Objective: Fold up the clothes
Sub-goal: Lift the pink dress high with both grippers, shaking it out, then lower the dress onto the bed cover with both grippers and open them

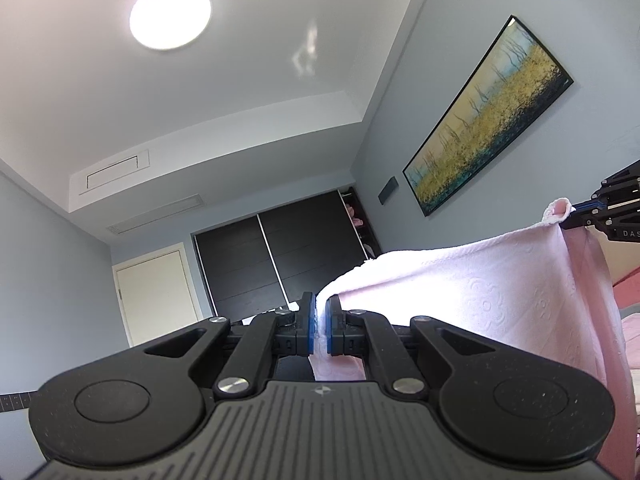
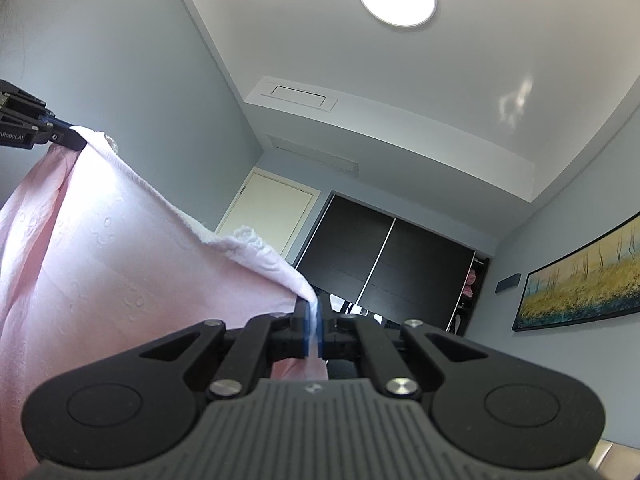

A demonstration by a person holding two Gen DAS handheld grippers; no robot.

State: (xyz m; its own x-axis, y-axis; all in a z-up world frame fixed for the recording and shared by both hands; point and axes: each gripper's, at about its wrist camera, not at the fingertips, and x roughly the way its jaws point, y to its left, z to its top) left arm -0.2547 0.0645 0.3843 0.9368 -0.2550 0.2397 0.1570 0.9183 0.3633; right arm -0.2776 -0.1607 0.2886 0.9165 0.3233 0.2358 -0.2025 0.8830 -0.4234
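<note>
Pink cloth hangs in the air btwn my two grippers, top edge stretched. L gripper and R gripper each clamped on a corner. Looks mid-fold; next needs corners kept level, lowering w/o slack.

Both cameras tilt up toward the ceiling, so the support surface is barely in view.

Left wrist view: right of the left gripper and lower than its fingertips, at the frame edge, is a sliver of pink-covered surface. The fabric is faintly textured and looks like bedding; cannot confirm. Just above it is a grey band, then a red strip; cannot tell which part of the furniture. The hanging pink cloth, pinched in that gripper, hides the rest. Too little shows to tell what lies on the sliver.

Right wrist view: below and right of the right gripper, also clamped on the cloth, is a beige patch in the corner. Surface or floor, cannot tell.
</note>
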